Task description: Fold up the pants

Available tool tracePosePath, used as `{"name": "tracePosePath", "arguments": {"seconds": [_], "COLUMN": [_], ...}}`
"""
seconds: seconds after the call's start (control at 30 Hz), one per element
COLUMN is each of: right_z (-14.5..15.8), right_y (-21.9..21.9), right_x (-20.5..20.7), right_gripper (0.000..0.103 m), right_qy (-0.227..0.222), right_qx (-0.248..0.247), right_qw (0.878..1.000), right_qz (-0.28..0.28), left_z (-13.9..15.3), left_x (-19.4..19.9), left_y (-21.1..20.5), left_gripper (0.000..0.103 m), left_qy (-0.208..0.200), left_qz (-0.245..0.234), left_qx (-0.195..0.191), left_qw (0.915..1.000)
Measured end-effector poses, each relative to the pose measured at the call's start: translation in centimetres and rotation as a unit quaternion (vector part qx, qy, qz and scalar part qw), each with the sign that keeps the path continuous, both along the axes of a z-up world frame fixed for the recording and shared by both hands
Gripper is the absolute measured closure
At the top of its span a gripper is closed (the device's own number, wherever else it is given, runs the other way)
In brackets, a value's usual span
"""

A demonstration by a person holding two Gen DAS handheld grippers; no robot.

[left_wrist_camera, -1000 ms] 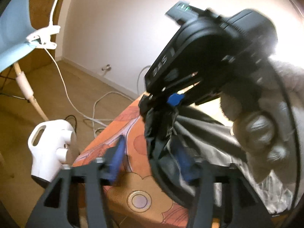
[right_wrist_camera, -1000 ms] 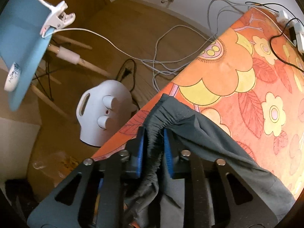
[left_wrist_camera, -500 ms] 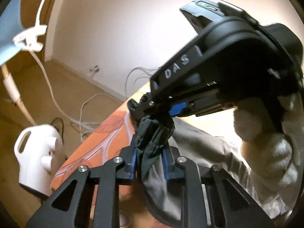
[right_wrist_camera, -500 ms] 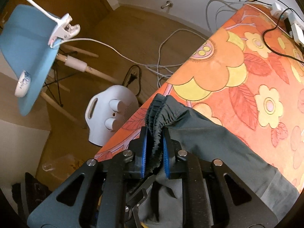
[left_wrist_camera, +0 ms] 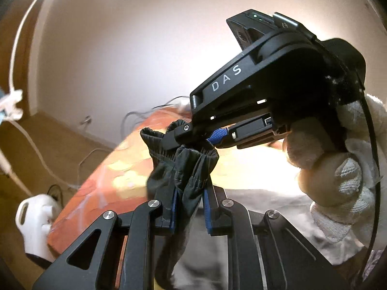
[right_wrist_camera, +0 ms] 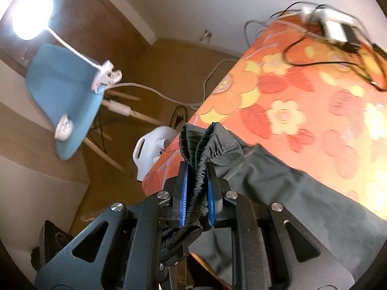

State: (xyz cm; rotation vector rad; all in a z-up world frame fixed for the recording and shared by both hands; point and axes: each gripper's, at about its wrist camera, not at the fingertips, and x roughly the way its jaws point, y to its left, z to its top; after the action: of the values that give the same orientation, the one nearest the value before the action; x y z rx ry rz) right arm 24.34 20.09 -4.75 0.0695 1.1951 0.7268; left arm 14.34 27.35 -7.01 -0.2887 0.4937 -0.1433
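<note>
At far left the floor (right_wrist_camera: 183, 58) lies open around a blue chair (right_wrist_camera: 63, 91) with a clip lamp (right_wrist_camera: 106, 77) on its edge, and a white appliance (right_wrist_camera: 150, 152) stands just beside the near corner of the table (right_wrist_camera: 302, 101), whose orange flowered cloth ends there in a hard edge. The dark pants (right_wrist_camera: 278, 181) hang by their gathered waistband over that corner, and their long axis runs from it back toward the lower right across the cloth. The left gripper (left_wrist_camera: 188, 207) is narrow, its blue pads clamped on a bunch of waistband; the cloth around it is blurred, so how much of the pants lies flat is hard to say. The right gripper (right_wrist_camera: 196, 193) is likewise closed tight on the elastic band, seen just above the left one, borne by a gloved hand (left_wrist_camera: 338, 169). A power strip (right_wrist_camera: 336, 26) and cables sit at the table's far end, well apart.
</note>
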Motion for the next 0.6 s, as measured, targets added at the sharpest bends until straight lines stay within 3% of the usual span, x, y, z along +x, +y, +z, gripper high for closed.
{"name": "tracePosePath", "arguments": {"seconds": [0.33, 0.6], "right_z": [7.1, 10.8], "right_y": [-14.6, -29.9], "right_x": [-3.2, -7.1], "right_gripper": [0.089, 0.089], "right_qy": [-0.037, -0.071], "right_qx": [0.031, 0.044], "right_qw": [0.995, 0.983], "right_qz": [-0.084, -0.164], "left_z": [5.8, 8.9], "left_x": [-0.7, -1.9], "left_y": [-11.6, -23.6], "left_gripper": [0.087, 0.088], "left_qy": [-0.033, -0.058], "left_qz": [-0.105, -0.203], "left_qx": [0.019, 0.022], "left_qw": [0.9937, 0.9771]}}
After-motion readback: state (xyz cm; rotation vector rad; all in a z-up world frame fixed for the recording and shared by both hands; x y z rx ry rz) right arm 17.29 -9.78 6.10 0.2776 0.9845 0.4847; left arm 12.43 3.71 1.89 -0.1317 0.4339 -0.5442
